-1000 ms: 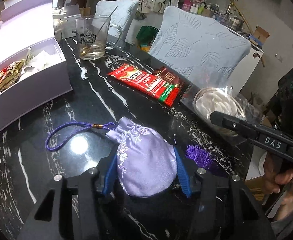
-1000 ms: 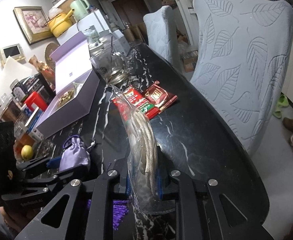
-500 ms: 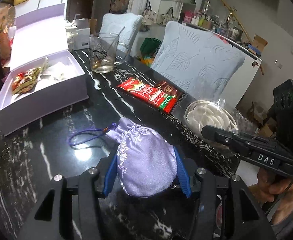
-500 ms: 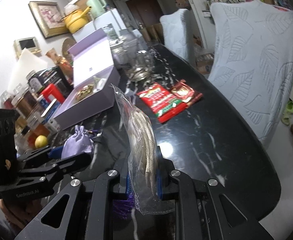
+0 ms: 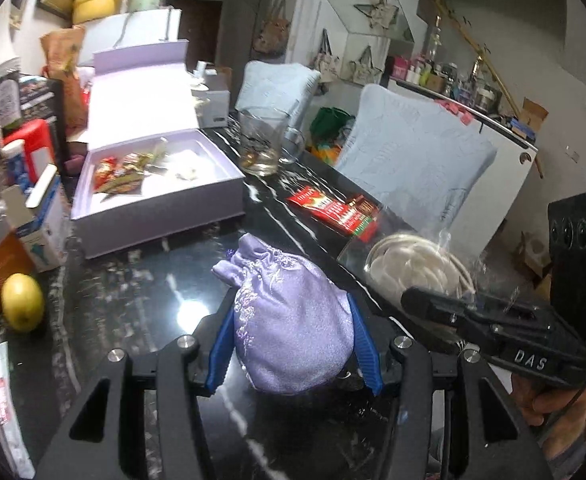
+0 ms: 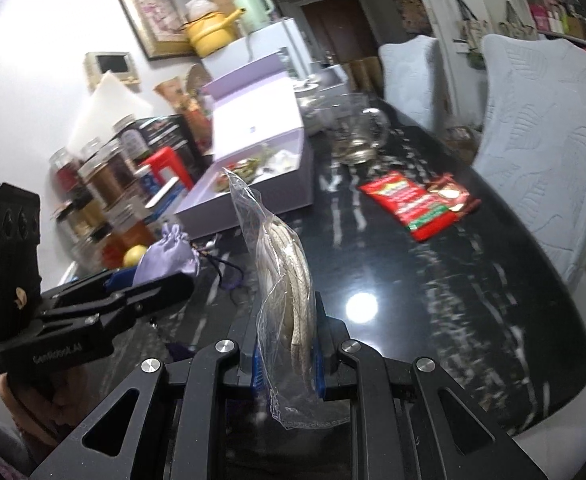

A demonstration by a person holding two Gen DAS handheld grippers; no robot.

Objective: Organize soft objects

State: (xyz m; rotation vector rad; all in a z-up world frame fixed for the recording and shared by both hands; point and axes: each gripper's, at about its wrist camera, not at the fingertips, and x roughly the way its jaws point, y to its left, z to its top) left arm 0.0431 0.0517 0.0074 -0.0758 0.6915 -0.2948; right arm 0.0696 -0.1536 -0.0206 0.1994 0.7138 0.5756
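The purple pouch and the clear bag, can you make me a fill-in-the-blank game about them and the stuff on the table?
1. The left gripper squeezes a ____ pouch.
2. The right gripper holds a clear bag with a coiled ____ inside.
3. The box has its lid ____.
4. The yellow fruit lies ____ the box.

Missing words: purple; rope; open; outside

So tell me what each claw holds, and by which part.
Left claw: pouch, gripped across its body. Right claw: rope bag, gripped across its lower half.
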